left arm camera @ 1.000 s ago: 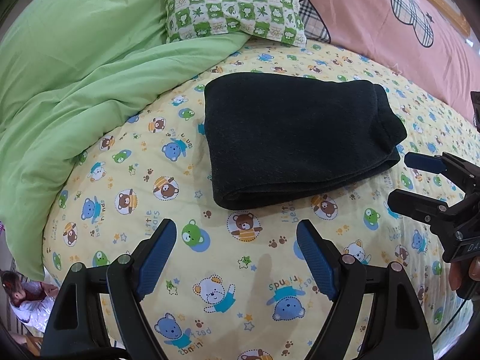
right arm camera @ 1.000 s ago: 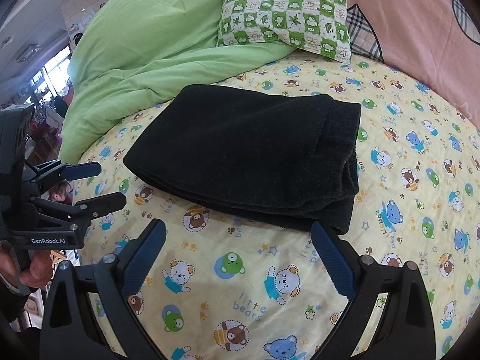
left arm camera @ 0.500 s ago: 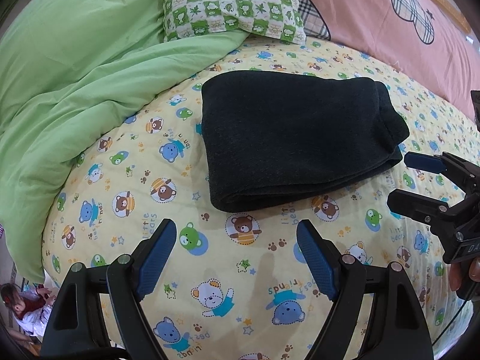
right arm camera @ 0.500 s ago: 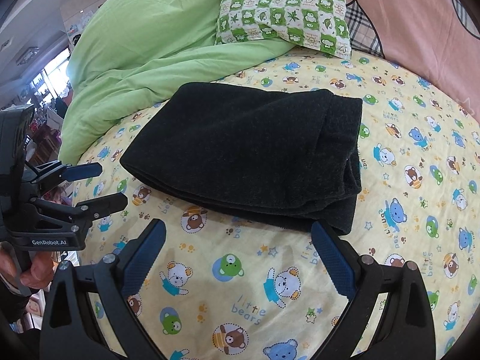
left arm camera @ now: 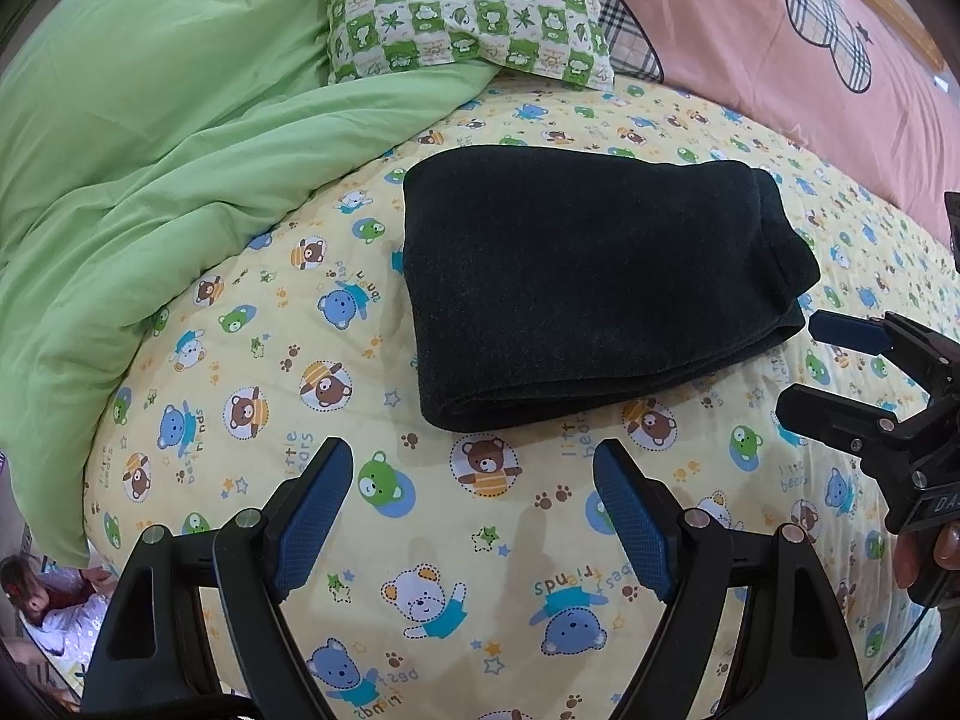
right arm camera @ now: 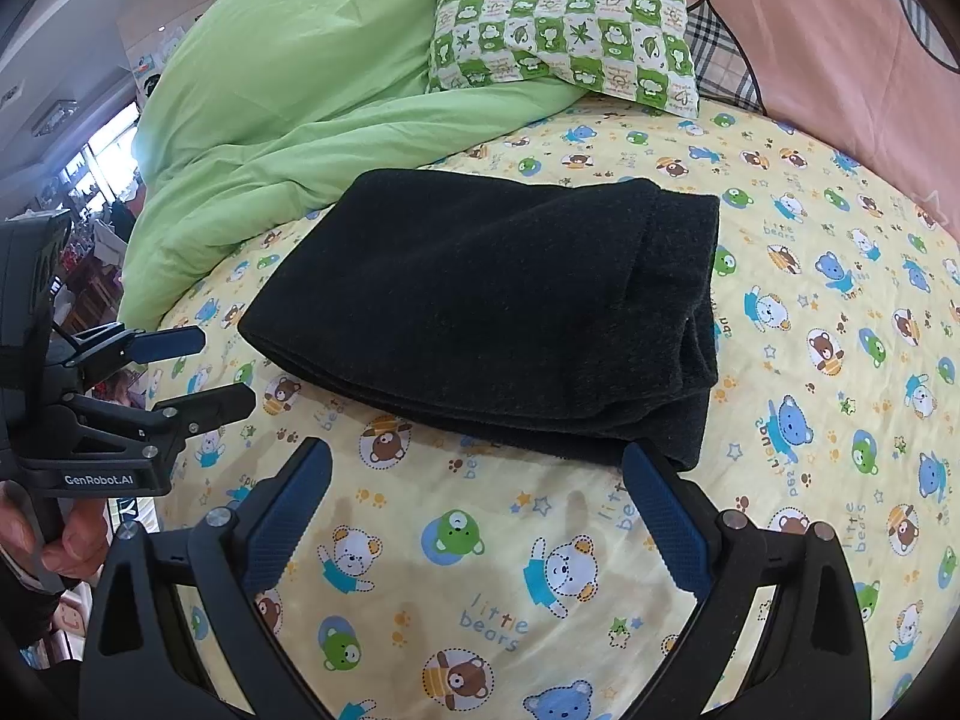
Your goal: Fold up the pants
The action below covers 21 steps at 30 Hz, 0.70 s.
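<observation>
On the bed [left arm camera: 456,546], mid-sheet and toward the pillow [left arm camera: 468,12], the pants [left arm camera: 588,276] lie folded in a compact stack — the folding looks finished. Your left gripper [left arm camera: 474,516] and right gripper [right arm camera: 480,516] hover near its front edge, both spread wide, holding nothing. Next, I'd judge, only a tidy or retreat. A green duvet [right arm camera: 312,90] bunches at the left edge; a shop-like room lies beyond.

Both views are evenly and brightly lit and sharp at centre, with soft faint shadows on the bedsheet [left arm camera: 480,540] at lower centre, strong fisheye bending and black vignette at corners, and blown-out windows [right arm camera: 102,150] at left.
</observation>
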Tool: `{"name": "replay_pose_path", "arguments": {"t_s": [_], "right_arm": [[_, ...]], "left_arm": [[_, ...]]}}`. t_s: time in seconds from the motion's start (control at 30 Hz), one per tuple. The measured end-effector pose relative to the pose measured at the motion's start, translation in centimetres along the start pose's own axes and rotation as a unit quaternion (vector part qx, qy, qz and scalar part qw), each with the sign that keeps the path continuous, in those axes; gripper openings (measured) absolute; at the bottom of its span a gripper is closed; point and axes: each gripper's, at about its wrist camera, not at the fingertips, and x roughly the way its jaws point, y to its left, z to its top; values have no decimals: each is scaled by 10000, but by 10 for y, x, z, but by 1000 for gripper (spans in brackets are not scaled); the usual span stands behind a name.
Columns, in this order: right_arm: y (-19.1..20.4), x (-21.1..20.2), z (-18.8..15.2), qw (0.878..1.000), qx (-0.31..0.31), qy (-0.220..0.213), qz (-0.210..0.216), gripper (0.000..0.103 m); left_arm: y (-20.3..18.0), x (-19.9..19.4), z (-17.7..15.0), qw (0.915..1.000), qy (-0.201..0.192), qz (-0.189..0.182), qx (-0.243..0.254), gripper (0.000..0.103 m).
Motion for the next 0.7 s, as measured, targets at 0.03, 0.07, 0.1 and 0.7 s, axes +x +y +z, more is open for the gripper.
{"name": "replay_pose_path", "arguments": {"t_s": [0.03,0.07,0.1,0.7], "right_arm": [[0,0,0,10000,0,-1,-3,98],[0,0,0,10000,1,-3,-2,98],[0,0,0,10000,1,-3,-7,98],[-1,-2,1,10000,81,-40,31,98]], "left_arm": [[0,0,0,10000,1,-4,-11,83],[0,0,1,10000,1,4,-18,83],[0,1,1,10000,-1,19,-10,83],[-4,5,3,9999,47,93,63,83]]}}
